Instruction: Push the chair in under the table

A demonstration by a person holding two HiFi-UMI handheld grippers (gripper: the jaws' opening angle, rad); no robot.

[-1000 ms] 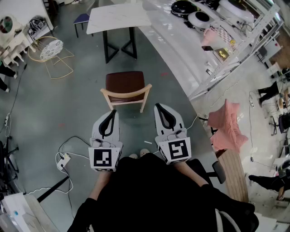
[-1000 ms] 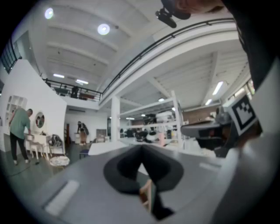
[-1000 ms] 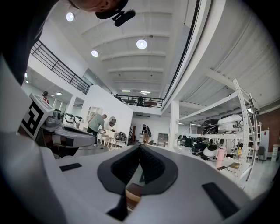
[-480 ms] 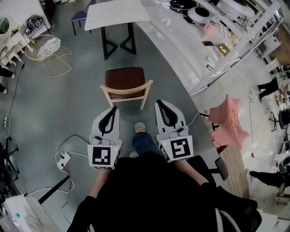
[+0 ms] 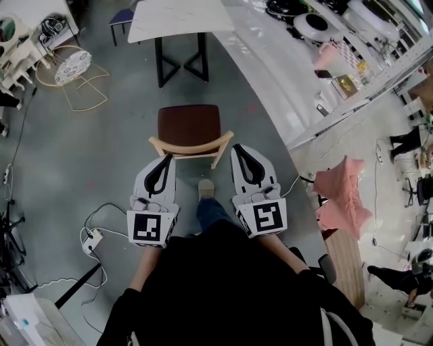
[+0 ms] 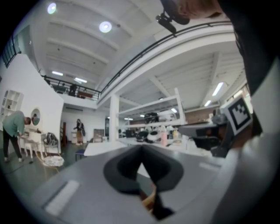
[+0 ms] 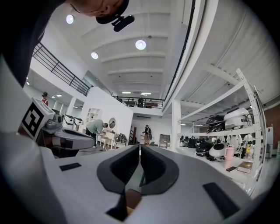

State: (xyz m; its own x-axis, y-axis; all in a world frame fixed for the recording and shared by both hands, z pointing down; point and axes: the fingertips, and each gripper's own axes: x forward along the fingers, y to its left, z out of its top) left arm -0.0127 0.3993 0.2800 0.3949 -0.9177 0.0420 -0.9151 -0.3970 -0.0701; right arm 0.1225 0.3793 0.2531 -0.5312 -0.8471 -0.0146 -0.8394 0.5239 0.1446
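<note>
The chair (image 5: 190, 124), with a brown seat and a curved light-wood backrest (image 5: 191, 144), stands on the grey floor a short way in front of the white-topped table (image 5: 177, 21) on black legs. In the head view my left gripper (image 5: 168, 158) is shut, its tip just behind the left part of the backrest. My right gripper (image 5: 236, 148) is also shut, at the backrest's right end. Whether either tip touches the wood I cannot tell. In the gripper views, the left gripper (image 6: 141, 149) and right gripper (image 7: 139, 148) show closed jaws with a strip of wood below them.
A long white counter (image 5: 269, 64) and shelving with round machines run along the right. A wire chair (image 5: 73, 76) stands at the left. A power strip with cables (image 5: 92, 239) lies on the floor at the lower left. My foot (image 5: 206, 188) is between the grippers.
Both grippers have moved forward to the chair's backrest. A leg and foot have stepped forward between them. The chair has stayed in place.
</note>
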